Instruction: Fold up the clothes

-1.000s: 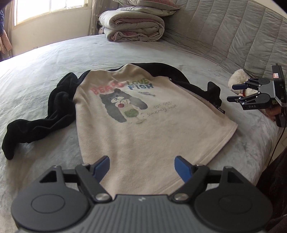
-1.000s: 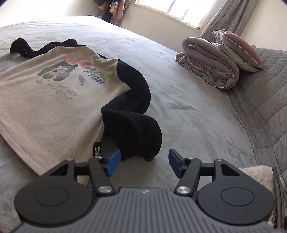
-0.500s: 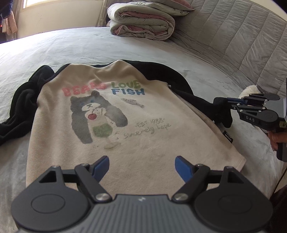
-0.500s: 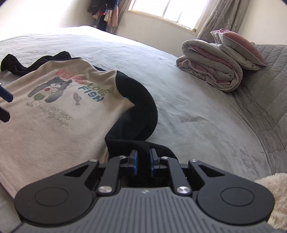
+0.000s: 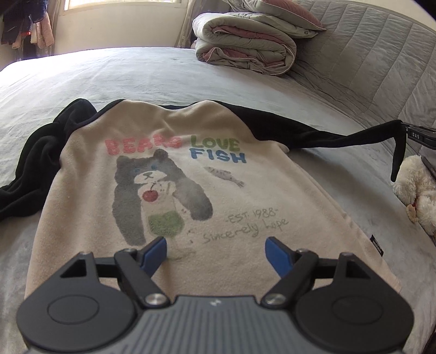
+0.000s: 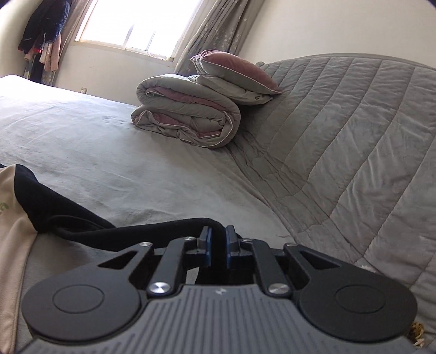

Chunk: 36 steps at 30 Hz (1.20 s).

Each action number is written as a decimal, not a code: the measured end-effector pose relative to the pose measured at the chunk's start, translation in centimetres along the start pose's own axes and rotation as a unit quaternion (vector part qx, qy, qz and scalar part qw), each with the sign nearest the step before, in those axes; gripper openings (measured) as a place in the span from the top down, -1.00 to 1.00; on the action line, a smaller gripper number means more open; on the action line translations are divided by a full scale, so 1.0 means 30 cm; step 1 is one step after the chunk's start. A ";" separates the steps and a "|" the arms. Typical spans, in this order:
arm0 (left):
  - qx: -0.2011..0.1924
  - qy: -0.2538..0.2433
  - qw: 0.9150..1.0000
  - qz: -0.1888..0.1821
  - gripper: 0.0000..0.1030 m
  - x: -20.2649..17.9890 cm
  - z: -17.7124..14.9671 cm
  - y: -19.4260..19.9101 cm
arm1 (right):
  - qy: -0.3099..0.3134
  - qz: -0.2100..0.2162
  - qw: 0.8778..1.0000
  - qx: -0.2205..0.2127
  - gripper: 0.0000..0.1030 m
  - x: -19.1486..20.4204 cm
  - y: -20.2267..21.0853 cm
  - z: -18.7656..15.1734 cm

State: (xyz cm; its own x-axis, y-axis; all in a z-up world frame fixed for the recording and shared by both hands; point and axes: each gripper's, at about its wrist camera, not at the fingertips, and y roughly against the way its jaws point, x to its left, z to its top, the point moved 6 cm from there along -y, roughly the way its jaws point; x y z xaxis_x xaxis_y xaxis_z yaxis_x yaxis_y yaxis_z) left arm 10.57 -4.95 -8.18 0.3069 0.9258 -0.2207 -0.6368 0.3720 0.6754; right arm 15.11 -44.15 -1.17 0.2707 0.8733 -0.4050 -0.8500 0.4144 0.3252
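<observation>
A cream sweatshirt with black sleeves and a bear print lies face up on the grey bed. My left gripper hovers open just above its lower front, nothing between the blue pads. My right gripper is shut on the cuff of the right black sleeve. In the left wrist view that sleeve is pulled out straight to the right and lifted off the bed, its end hanging from the right gripper. The left sleeve lies bunched beside the body.
A folded duvet with a pillow on it sits at the head of the bed against a quilted grey headboard. A white plush toy lies at the bed's right edge. Clothes hang by the window.
My right gripper closed on the crumpled right sleeve cuff, then lifted and drew the sleeve out straight to the right. My left gripper moved in over the sweatshirt's front and stayed open.
</observation>
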 end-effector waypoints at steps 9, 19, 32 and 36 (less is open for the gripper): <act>-0.042 -0.002 0.999 0.022 -0.56 0.033 0.173 -0.057 | -0.001 0.000 0.999 0.045 0.81 -0.015 -0.227 -0.102; -0.115 0.088 0.989 0.007 -0.53 0.029 0.383 -0.297 | -0.028 0.051 0.993 0.099 0.20 -0.028 -0.271 -0.215; -0.150 0.181 0.971 -0.039 -0.40 0.147 0.343 -0.442 | -0.125 0.339 0.924 0.124 -0.25 0.182 -0.212 0.003; -0.137 0.155 0.977 -0.046 -0.38 0.131 0.354 -0.443 | -0.160 0.434 0.874 0.151 -0.25 0.385 -0.312 0.108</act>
State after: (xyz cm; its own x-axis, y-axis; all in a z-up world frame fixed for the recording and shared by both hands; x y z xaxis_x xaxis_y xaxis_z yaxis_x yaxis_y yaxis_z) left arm 27.74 -6.98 -10.56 0.1696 0.8474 -0.5031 -0.7955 0.4191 0.4377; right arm 27.65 -37.10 -6.13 -0.2631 0.8993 0.3494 -0.6538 -0.4325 0.6209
